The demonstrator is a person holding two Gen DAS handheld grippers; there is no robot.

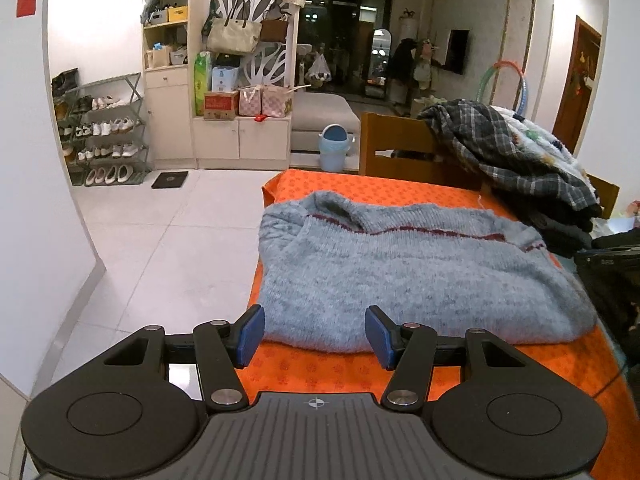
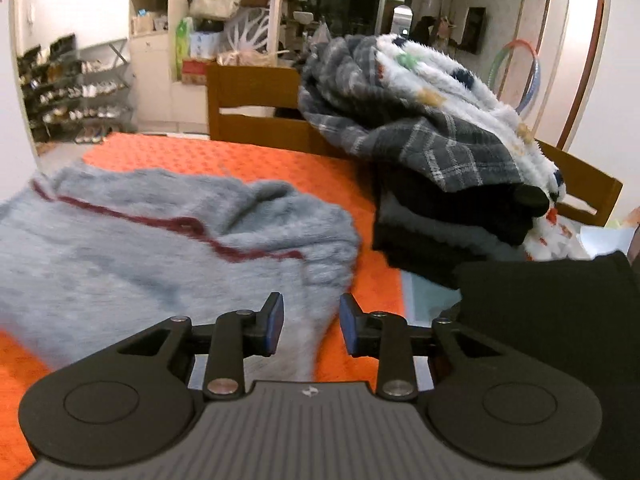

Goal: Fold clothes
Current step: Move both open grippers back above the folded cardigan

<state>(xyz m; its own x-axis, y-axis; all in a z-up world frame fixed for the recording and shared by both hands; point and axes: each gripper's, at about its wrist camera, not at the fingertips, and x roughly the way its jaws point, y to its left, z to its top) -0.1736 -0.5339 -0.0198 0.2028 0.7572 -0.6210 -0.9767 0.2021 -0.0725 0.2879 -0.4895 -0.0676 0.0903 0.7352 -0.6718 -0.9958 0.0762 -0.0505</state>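
Sweater: grey knit sweater (image 1: 420,276) with a dark red stripe, lying in the middle of the orange tablecloth (image 1: 320,368), already doubled into a compact shape with a thick near edge; folded neatly or only bunched, hard to tell.
Handling: soft, fluffy, rather thick and light; likely to sag and stretch when lifted, not slippery. Best taken at a doubled edge or corner, both layers pinched together.
Left gripper: left gripper (image 1: 315,334) just before the near edge of the sweater, fingers wide apart, holding nothing.
Right gripper: right gripper (image 2: 311,326) over the right end of the sweater, fingers apart with grey knit seen between them, not closed on it; touching or not, cannot tell, the view being blurred.
Pile: stack of clothes (image 2: 432,152) to the right of the sweater and behind it, plaid and white fleece on top, dark pieces under.
Chair: wooden chair (image 1: 400,148) behind the sweater, beyond the far table edge.
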